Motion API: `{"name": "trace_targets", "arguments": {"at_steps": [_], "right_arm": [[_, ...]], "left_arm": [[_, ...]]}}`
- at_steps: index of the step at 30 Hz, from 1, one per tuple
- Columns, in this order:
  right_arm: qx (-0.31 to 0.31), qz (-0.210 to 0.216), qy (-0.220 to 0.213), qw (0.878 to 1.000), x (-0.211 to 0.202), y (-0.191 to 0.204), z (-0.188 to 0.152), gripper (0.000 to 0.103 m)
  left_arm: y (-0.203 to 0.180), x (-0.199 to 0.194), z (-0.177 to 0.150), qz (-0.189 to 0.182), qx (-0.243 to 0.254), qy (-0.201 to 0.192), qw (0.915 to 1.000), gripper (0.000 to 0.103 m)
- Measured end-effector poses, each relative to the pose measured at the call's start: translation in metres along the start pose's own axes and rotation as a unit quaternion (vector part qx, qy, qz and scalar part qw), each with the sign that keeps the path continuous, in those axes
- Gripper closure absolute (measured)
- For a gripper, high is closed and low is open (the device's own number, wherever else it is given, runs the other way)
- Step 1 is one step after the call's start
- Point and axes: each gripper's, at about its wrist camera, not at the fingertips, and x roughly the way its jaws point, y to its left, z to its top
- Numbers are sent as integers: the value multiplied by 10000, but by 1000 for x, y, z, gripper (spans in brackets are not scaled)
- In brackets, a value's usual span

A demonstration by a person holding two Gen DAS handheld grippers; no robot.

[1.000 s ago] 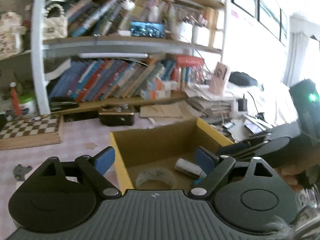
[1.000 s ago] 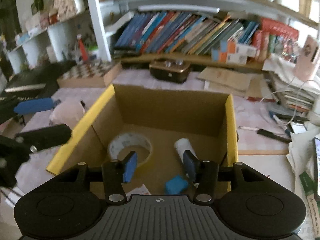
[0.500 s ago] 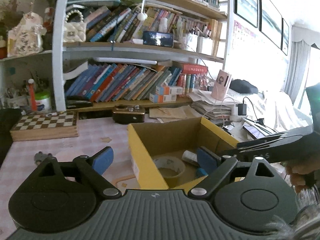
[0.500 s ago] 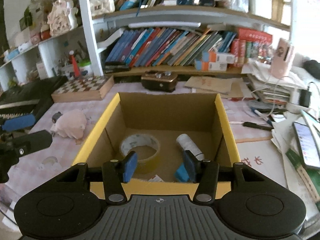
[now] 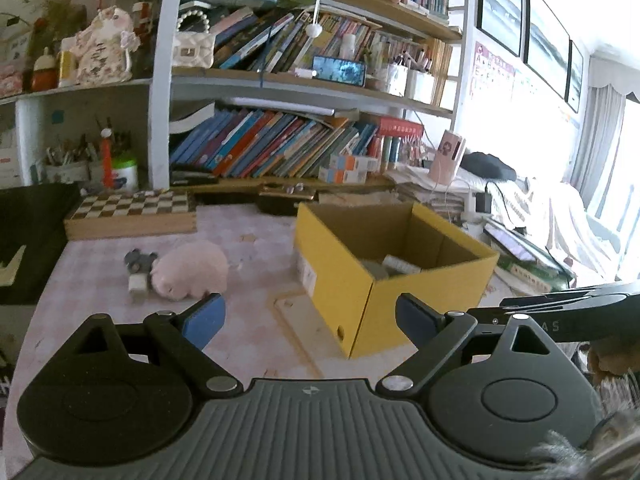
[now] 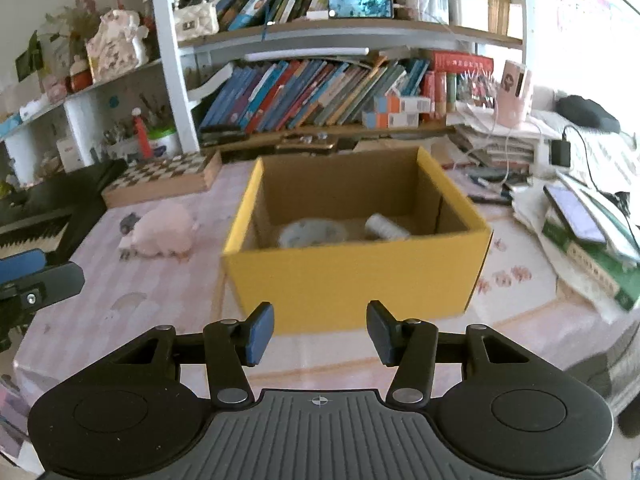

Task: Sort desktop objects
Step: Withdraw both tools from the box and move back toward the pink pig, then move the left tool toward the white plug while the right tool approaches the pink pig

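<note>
Currently, per view:
Left gripper (image 5: 310, 316): blue pads spread wide, nothing between them; hangs above the pink checked worktop (image 5: 100, 272), short of the near corner of the box.
Right gripper (image 6: 320, 332): pads part-way apart, empty; front wall of the box right ahead.
Yellow cardboard box (image 6: 356, 276): open-topped, on the worktop, brown inside.
Box contents, right view: white roll of tape (image 6: 312, 232) lying flat at left, blurred; white cylindrical tube (image 6: 386, 227) on its side to its right.
Box contents, left view: only the tube's top (image 5: 400, 265) and a grey patch beside it show over the rim.
Pink plush pig (image 5: 190, 270): on the worktop left of the box, well apart from it; outside the box.
Small grey bits (image 5: 138, 262): touching the pig's far left end; clearer in the left view, a smudge in the right.
Checkered wooden chessboard box (image 6: 160, 180): behind the pig, against the bookshelf.
Cross-view: left view catches the right gripper's black arm at its right edge; right view catches one blue left pad (image 6: 22, 260) at its left edge.
Right view only: stack of books and papers (image 6: 592, 248) right of the box.
</note>
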Motion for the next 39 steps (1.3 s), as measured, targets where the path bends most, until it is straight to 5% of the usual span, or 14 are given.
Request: {"name": "trace_targets", "arguments": {"at_steps": [17,39], "right_arm": [[-21,347,471,9983,-17,77,-64,51],[-574,779,554,9938,3,137,-68,45]], "left_arm": [[46,-49,-45,329,-126,453,9983,11],[82,-63,-50,1017,-323,511,9930,4]]}}
